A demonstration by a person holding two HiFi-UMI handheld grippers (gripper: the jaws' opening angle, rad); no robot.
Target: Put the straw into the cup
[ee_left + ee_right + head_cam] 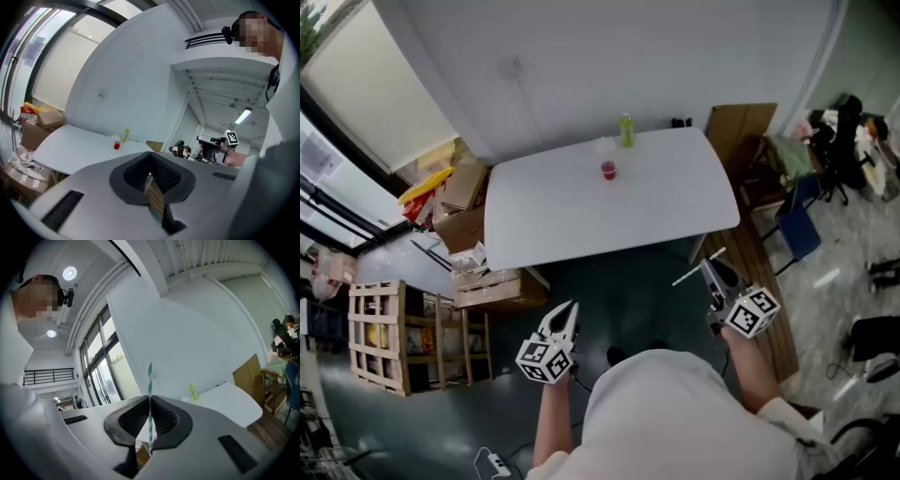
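A small red cup stands on the white table, toward its far side; the left gripper view shows the cup far off. My right gripper is shut on a green-and-white striped straw, which sticks up between the pads. In the head view the straw lies crosswise, short of the table's near right corner. My left gripper hangs shut and empty, below the table's near edge. Its pads meet with nothing between them.
A green bottle and a clear object stand behind the cup. Cardboard boxes and a wooden crate sit left of the table. A cardboard sheet, a blue chair and clutter are at the right.
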